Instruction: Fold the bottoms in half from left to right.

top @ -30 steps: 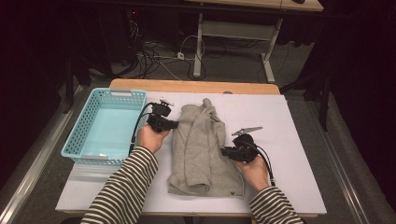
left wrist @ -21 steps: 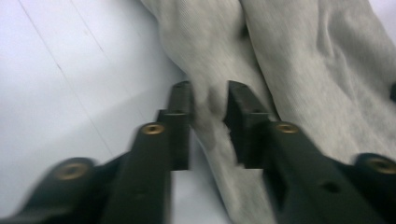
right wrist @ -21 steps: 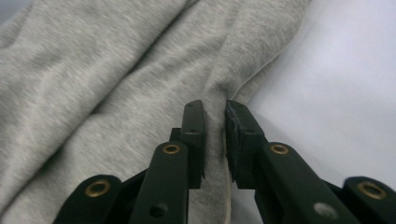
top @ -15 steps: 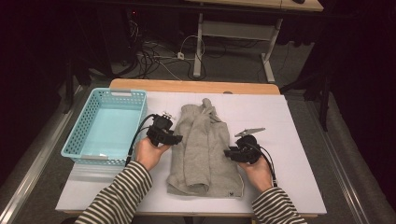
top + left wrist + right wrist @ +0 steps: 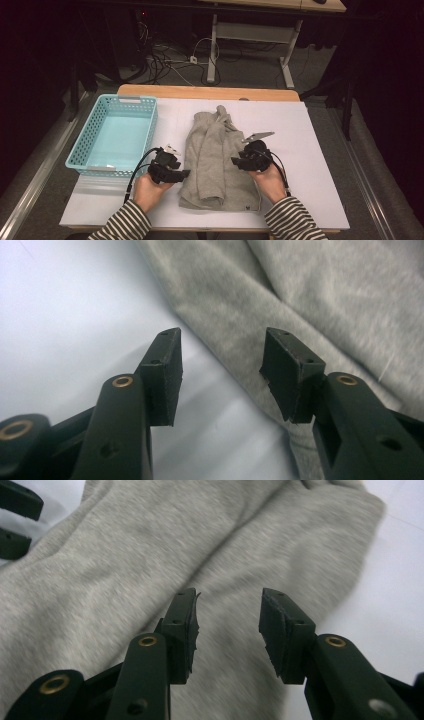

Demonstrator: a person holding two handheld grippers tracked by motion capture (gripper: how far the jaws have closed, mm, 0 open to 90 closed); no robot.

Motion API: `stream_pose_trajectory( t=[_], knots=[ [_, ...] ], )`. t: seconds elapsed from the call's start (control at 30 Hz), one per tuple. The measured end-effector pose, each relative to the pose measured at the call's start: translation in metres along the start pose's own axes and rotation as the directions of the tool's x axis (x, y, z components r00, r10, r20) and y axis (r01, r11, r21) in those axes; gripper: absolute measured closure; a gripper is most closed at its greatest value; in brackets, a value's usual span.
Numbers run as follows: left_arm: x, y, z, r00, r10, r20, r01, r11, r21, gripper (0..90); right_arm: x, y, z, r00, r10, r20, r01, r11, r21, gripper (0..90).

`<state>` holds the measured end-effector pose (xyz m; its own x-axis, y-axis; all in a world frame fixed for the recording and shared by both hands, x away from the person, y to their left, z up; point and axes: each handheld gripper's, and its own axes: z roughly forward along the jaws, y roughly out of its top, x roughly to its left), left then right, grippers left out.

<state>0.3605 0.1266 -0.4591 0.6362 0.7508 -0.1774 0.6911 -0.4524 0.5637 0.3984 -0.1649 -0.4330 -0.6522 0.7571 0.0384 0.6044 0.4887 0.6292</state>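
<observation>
Though small, hoodie (image 5: 215, 160) hem label (image 5: 246, 206) unreadable.

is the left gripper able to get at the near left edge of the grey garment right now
Probably yes. The left gripper has its jaws open right at the edge of the grey garment, with bare table beneath and nothing between them. The basket sits off to its side.

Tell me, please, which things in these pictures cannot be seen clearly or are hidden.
- High view: the small dark mark at the hem of the grey garment is too small to read.
- High view: whether the left tongs touch the cloth; too small to tell.
- Left gripper view: the garment is cut off by the top and right edges.
- Right gripper view: cloth blurred; the right tongs cover what lies under them.
- High view: basket floor behind its near wall is hidden.
</observation>
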Motion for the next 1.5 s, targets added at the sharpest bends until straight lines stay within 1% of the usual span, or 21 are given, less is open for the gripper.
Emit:
stream_pose_trajectory(
  t=[0.1, 0.2, 0.27, 0.3, 0.33, 0.37, 0.47, 0.5, 0.6, 0.67, 0.77, 0.8, 0.87, 0.97, 1.03, 1.1, 1.13, 1.2, 1.3, 1.37, 1.5],
  knots=[
    [-0.001, 0.000, 0.000, 0.9999, 0.010, -0.006, -0.010, 0.9998, -0.015, 48.6, 0.009, 0.011, 0.008, 0.9997, -0.014, -0.021, 0.014, 1.000, 0.010, 59.0],
    [0.002, 0.000, 0.003, 0.9998, 0.010, -0.016, -0.010, 1.0000, -0.003, 48.5, 0.019, 0.023, 0.017, 0.9985, -0.036, -0.040, 0.037, 0.999, 0.020, 58.4],
    [0.005, -0.001, 0.003, 0.9998, 0.004, -0.019, -0.004, 1.0000, -0.003, 48.5, 0.025, 0.031, 0.022, 0.9980, -0.042, -0.047, 0.044, 0.999, 0.029, 57.5],
    [0.005, -0.001, 0.003, 0.9998, 0.004, -0.018, -0.004, 1.0000, -0.005, 48.5, 0.028, 0.035, 0.024, 0.9975, -0.052, -0.047, 0.053, 0.998, 0.024, 56.9],
    [0.006, -0.001, 0.002, 0.9998, 0.004, -0.018, -0.004, 1.0000, -0.007, 48.5, 0.031, 0.039, 0.026, 0.9977, -0.047, -0.049, 0.048, 0.999, 0.025, 55.9],
    [0.007, -0.001, 0.002, 0.9998, 0.006, -0.017, -0.006, 0.9999, -0.009, 48.4, 0.033, 0.044, 0.028, 0.9973, -0.052, -0.051, 0.054, 0.998, 0.026, 55.0],
    [0.010, -0.001, 0.004, 1.0000, -0.006, -0.001, 0.006, 1.0000, -0.004, 47.3, 0.038, 0.057, 0.035, 0.9972, -0.062, -0.043, 0.063, 0.997, 0.035, 51.5],
    [0.011, -0.001, 0.005, 0.9999, -0.011, 0.003, 0.011, 0.9999, -0.003, 47.2, 0.040, 0.062, 0.037, 0.9974, -0.058, -0.042, 0.060, 0.997, 0.044, 50.7],
    [0.010, -0.001, 0.006, 0.9999, -0.012, 0.008, 0.012, 0.9999, -0.004, 47.2, 0.046, 0.072, 0.044, 0.9973, -0.068, -0.027, 0.070, 0.996, 0.051, 47.0],
    [0.009, -0.001, 0.006, 1.0000, -0.005, 0.005, 0.005, 1.0000, -0.005, 47.2, 0.048, 0.077, 0.048, 0.9974, -0.071, -0.012, 0.071, 0.996, 0.056, 46.5],
    [0.009, -0.001, 0.007, 0.9999, -0.007, 0.010, 0.007, 1.0000, -0.007, 47.2, 0.049, 0.079, 0.058, 0.9976, -0.069, -0.004, 0.070, 0.994, 0.088, 46.3],
    [0.010, -0.001, 0.007, 0.9999, -0.008, 0.012, 0.008, 0.9999, -0.008, 47.2, 0.049, 0.078, 0.062, 0.9980, -0.062, -0.003, 0.062, 0.993, 0.098, 46.5],
    [0.010, -0.001, 0.007, 0.9999, -0.007, 0.013, 0.007, 0.9999, -0.009, 47.2, 0.047, 0.077, 0.067, 0.9989, -0.046, -0.010, 0.047, 0.992, 0.114, 48.5],
    [0.010, -0.001, 0.007, 0.9998, -0.010, 0.018, 0.010, 0.9999, -0.014, 47.0, 0.045, 0.075, 0.075, 0.9990, -0.038, -0.023, 0.041, 0.989, 0.144, 56.7],
    [0.010, -0.002, 0.008, 0.9997, -0.010, 0.024, 0.011, 0.9998, -0.017, 46.1, 0.045, 0.074, 0.077, 0.9982, -0.047, -0.038, 0.052, 0.986, 0.156, 66.8],
    [0.011, -0.002, 0.008, 0.9995, -0.014, 0.029, 0.014, 0.9997, -0.018, 45.6, 0.046, 0.074, 0.078, 0.9974, -0.060, -0.040, 0.066, 0.985, 0.160, 76.7],
    [0.011, -0.002, 0.008, 0.9994, -0.015, 0.030, 0.016, 0.9997, -0.019, 45.6, 0.047, 0.074, 0.077, 0.9969, -0.070, -0.038, 0.075, 0.984, 0.161, 80.2],
    [0.011, -0.002, 0.008, 0.9994, -0.016, 0.031, 0.016, 0.9996, -0.022, 45.5, 0.049, 0.074, 0.075, 0.9954, -0.091, -0.029, 0.094, 0.982, 0.163, 82.3],
    [0.011, -0.003, 0.008, 0.9993, -0.016, 0.033, 0.017, 0.9995, -0.025, 45.4, 0.048, 0.073, 0.069, 0.9930, -0.115, -0.028, 0.118, 0.982, 0.147, 83.0],
    [0.011, -0.003, 0.008, 0.9993, -0.018, 0.034, 0.019, 0.9995, -0.026, 45.3, 0.045, 0.073, 0.063, 0.9932, -0.110, -0.038, 0.114, 0.984, 0.135, 83.0],
    [0.012, -0.004, 0.008, 0.9991, -0.018, 0.038, 0.019, 0.9994, -0.030, 45.2, 0.038, 0.072, 0.048, 0.9926, -0.109, -0.053, 0.113, 0.989, 0.093, 83.0]
  ],
)
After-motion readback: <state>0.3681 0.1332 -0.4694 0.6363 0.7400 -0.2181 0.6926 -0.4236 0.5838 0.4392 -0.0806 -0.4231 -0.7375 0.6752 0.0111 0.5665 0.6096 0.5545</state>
